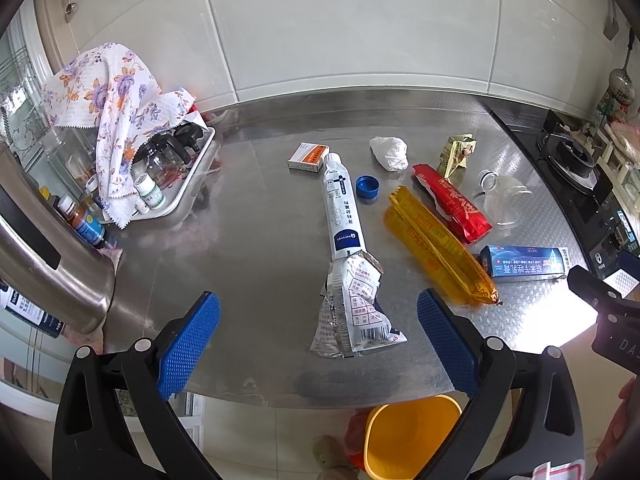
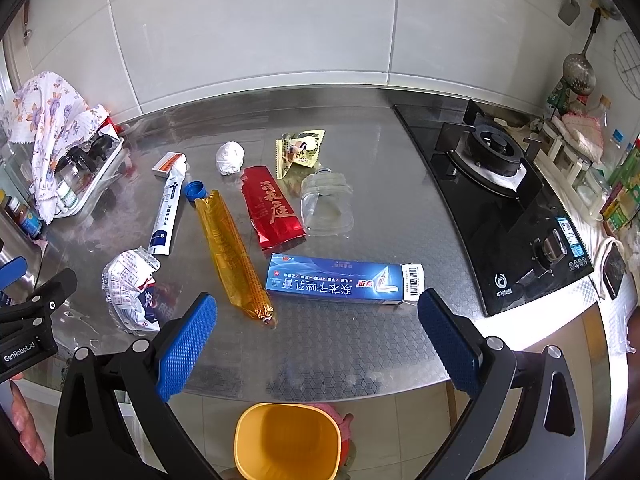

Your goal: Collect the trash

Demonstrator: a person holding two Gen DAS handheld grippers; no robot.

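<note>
- Left gripper (image 1: 318, 338) and right gripper (image 2: 316, 340): both spread wide, holding nothing.
- Yellow bin (image 2: 288, 440) on the floor at 6 o'clock: appears empty.
- Trash remains on the counter (image 2: 380, 340) toward 12 o'clock: toothpaste box (image 2: 340, 284), amber wrapper (image 2: 232, 248), red pouch (image 2: 272, 212). Collection not yet started.

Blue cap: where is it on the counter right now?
The blue cap lies open side up mid-counter, between the white tube and the top end of the orange wrapper, in both views.
</note>
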